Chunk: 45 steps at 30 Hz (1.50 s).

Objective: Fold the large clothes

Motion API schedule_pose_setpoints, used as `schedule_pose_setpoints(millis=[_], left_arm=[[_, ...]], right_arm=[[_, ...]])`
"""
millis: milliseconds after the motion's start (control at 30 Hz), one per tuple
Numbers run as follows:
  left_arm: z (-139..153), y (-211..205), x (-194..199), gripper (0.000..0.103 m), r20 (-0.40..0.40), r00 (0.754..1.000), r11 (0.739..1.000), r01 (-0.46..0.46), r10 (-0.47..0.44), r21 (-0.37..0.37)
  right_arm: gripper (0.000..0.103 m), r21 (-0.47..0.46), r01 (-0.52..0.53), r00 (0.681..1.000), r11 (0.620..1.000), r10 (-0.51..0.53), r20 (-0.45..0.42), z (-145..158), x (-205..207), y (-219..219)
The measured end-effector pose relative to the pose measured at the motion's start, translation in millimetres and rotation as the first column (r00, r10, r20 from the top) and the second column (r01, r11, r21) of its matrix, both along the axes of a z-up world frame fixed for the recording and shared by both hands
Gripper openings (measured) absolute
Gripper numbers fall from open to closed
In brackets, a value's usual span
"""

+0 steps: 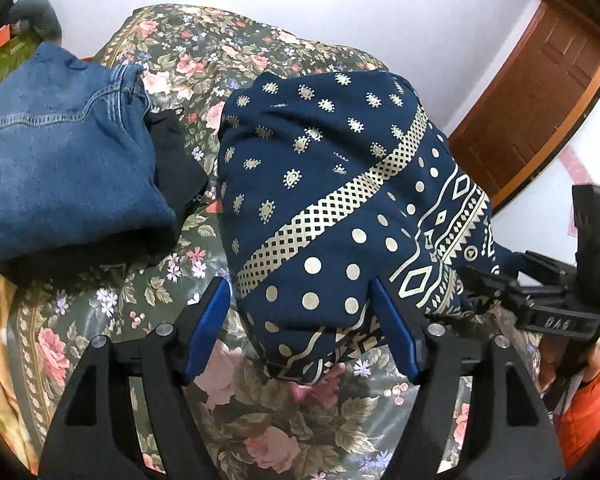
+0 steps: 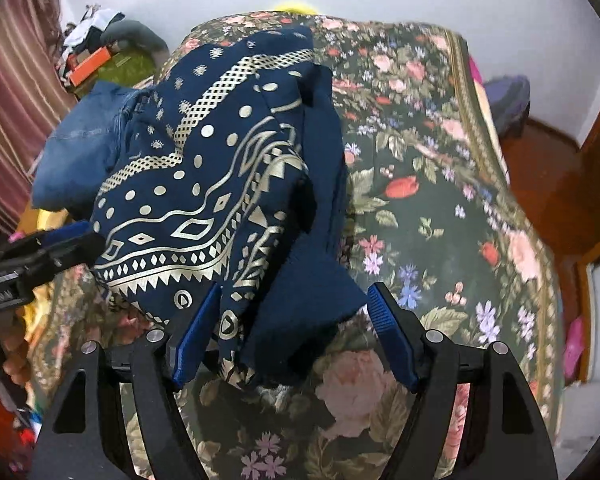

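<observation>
A navy garment (image 1: 320, 184) printed with cream dots, diamonds and bands lies folded in a thick bundle on the floral bedspread (image 1: 260, 420). My left gripper (image 1: 298, 284) is open, and the bundle's near left corner lies between its blue pads (image 1: 216, 320) without being pinched. In the right wrist view the same garment (image 2: 204, 184) shows a plain navy flap at its near right corner. My right gripper (image 2: 295, 288) stands open astride that corner. Each gripper shows at the edge of the other's view: right gripper (image 1: 540, 292), left gripper (image 2: 40, 248).
Folded blue jeans (image 1: 60, 160) rest on a black garment (image 1: 172, 160) to the left of the bundle. Bare bedspread (image 2: 440, 200) stretches to the right. A brown door (image 1: 532, 100) and white wall stand behind. An orange sleeve (image 1: 584, 412) is at the right edge.
</observation>
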<state>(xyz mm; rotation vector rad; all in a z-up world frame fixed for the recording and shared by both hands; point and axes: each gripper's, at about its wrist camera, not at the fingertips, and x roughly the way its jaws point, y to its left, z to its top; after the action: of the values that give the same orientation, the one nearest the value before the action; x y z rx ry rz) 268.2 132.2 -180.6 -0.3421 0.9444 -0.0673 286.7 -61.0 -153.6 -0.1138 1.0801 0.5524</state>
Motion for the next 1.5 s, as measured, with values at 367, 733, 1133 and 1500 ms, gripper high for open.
schedule_pose_setpoints(millis=[367, 733, 1133, 1500], left_arm=[[-0.6, 40.3, 43.2, 0.072, -0.033, 0.999, 0.985, -0.026, 0.021, -0.172], [-47.0, 57.5, 86.3, 0.092, -0.126, 0.991, 0.927, -0.078, 0.034, -0.368], [-46.0, 54.0, 83.6, 0.071, -0.145, 0.989, 0.89, -0.092, 0.029, -0.446], [74.5, 78.7, 35.2, 0.058, 0.085, 0.996, 0.945, 0.004, 0.025, -0.327]], right_arm=[[0.072, 0.125, -0.016, 1.0, 0.992, 0.018, -0.012, 17.8, 43.1, 11.1], [0.072, 0.337, 0.028, 0.938, 0.941, 0.092, -0.335, -48.2, 91.1, 8.7], [0.037, 0.408, 0.077, 0.904, 0.91, 0.109, -0.414, -39.3, 83.7, 9.8], [0.028, 0.451, -0.028, 0.947, 0.892, 0.169, -0.274, 42.2, 59.1, 59.1]])
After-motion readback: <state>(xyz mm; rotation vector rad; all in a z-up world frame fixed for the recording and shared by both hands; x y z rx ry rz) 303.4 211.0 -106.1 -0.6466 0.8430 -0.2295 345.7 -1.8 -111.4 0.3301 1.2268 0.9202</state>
